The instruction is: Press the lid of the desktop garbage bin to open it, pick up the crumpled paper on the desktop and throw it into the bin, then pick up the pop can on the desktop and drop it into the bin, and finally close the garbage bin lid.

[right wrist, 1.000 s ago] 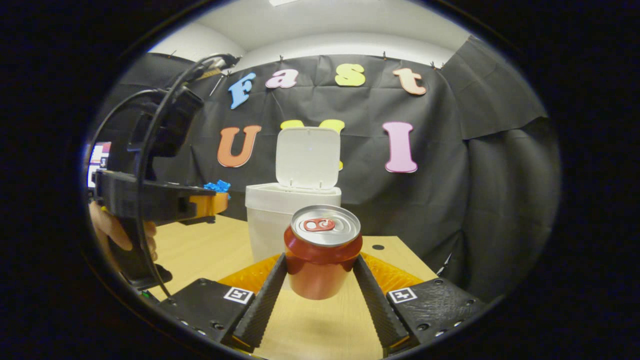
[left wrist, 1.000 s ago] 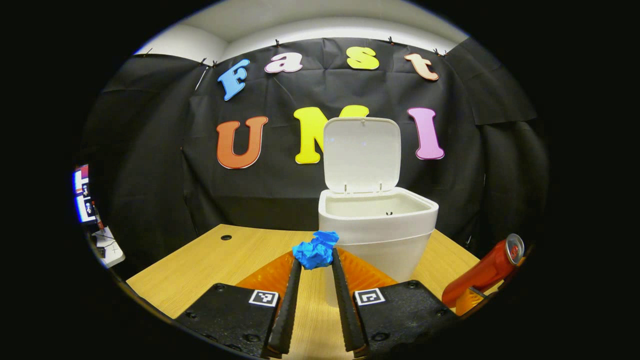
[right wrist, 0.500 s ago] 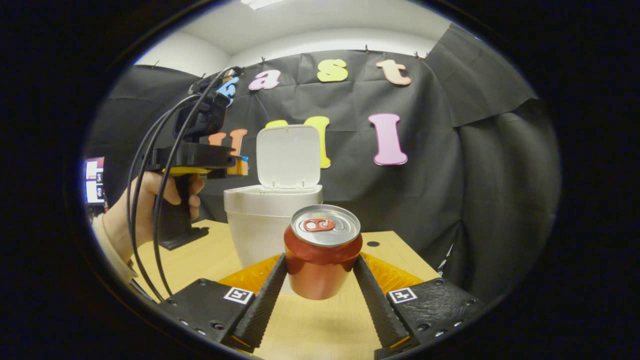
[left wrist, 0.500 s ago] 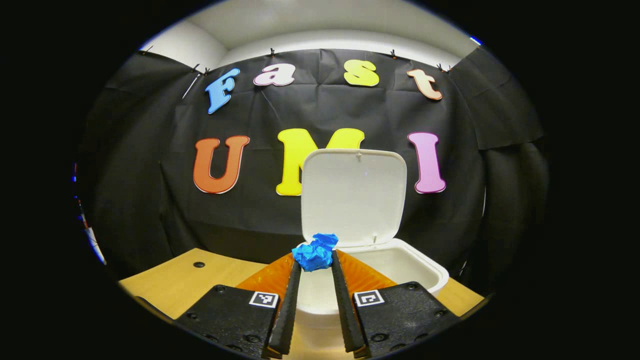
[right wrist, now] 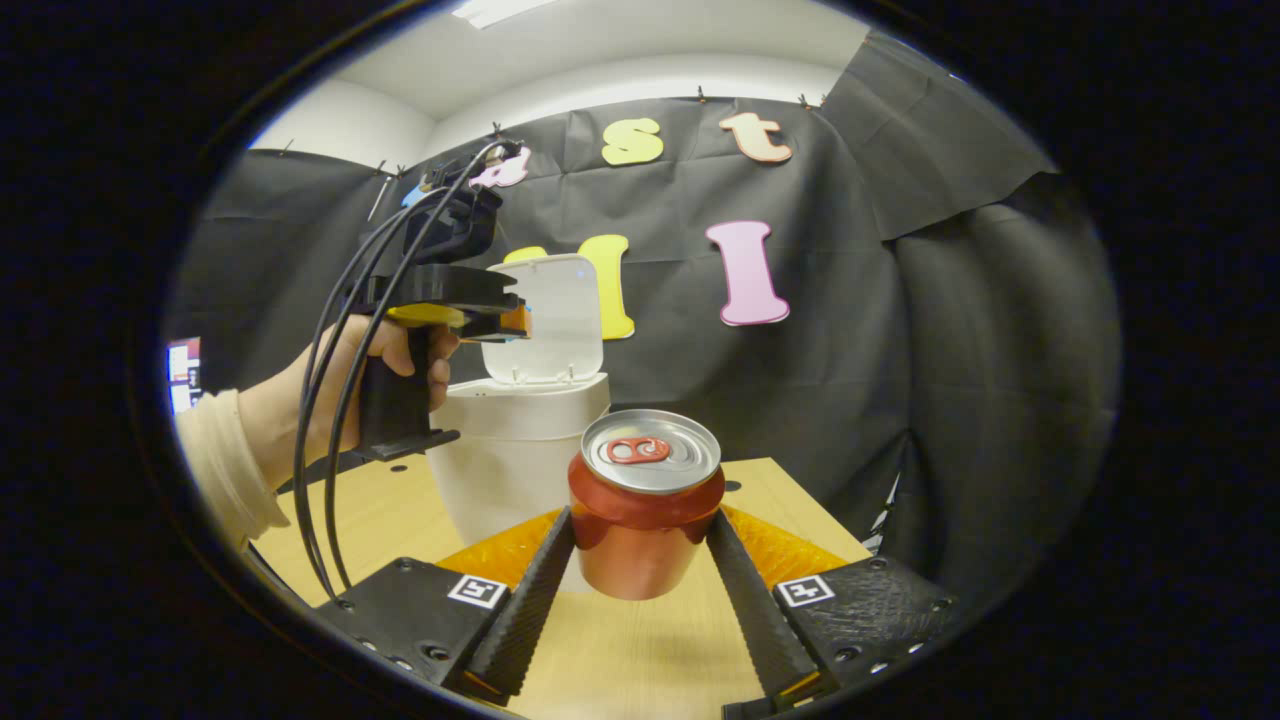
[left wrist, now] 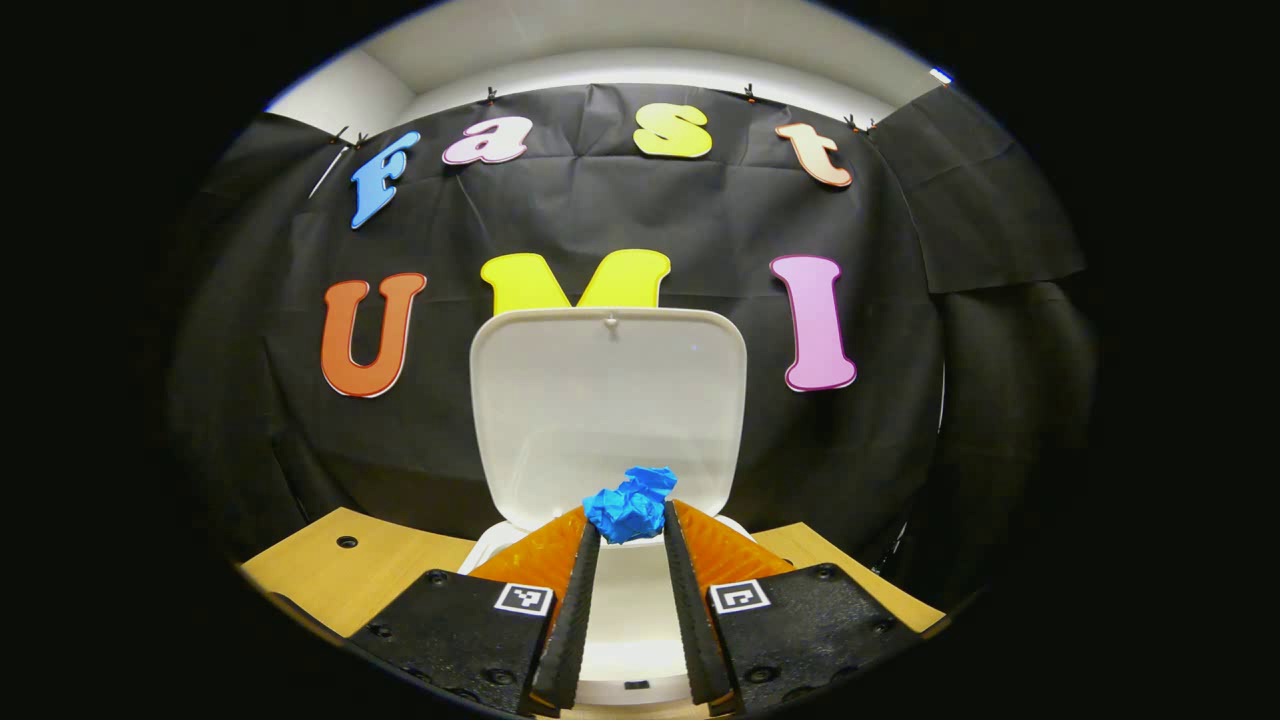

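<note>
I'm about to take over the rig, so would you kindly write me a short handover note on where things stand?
Left gripper: shut on the blue crumpled paper, held over the open bin.
Right gripper: shut on the red pop can, held upright above the wooden desktop, beside the bin.
Lid: up.
Done: lid opened, paper and can both picked up.
Left: drop the paper in, drop the can in, close the lid.

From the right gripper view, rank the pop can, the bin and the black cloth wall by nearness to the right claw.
1. pop can, held in the right claw.
2. bin, behind it, left.
3. black cloth wall, at the back.
</note>
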Available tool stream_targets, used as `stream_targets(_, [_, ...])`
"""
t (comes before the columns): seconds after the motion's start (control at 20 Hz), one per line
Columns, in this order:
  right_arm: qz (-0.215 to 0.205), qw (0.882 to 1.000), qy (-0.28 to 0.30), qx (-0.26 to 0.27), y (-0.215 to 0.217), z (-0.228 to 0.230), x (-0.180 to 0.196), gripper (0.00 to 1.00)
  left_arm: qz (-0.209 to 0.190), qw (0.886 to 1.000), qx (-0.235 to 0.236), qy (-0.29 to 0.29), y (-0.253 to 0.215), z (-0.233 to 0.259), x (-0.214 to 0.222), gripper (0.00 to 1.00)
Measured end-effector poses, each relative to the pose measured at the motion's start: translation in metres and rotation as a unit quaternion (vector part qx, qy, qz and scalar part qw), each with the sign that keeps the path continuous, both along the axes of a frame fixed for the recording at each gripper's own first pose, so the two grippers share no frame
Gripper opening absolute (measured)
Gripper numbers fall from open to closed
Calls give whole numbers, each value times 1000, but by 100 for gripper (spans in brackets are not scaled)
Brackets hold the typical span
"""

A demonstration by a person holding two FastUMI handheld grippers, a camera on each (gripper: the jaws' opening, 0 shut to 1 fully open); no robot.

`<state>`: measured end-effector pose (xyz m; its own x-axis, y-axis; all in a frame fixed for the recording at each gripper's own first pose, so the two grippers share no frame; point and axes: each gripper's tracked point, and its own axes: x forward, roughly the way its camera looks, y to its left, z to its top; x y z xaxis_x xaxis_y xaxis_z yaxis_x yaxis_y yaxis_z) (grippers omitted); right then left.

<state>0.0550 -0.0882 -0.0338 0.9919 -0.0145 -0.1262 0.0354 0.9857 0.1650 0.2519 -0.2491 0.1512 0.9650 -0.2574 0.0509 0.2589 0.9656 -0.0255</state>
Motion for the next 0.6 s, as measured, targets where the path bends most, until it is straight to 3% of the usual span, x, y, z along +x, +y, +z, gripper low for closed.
stream_targets(0.45, [-5, 1000, 3, 4, -6, -2, 2, 83, 3, 999, -4, 32, -3, -15, -1, 47])
stream_targets(0.55, [-2, 1000, 4, -1, -5, -3, 2, 82, 0, 999, -12, 45, -2, -19, -7, 58])
stream_targets(0.6, [-5, 1000, 5, -2, -6, -5, 2, 82, 2, 999, -14, 47, 0, -18, -10, 69])
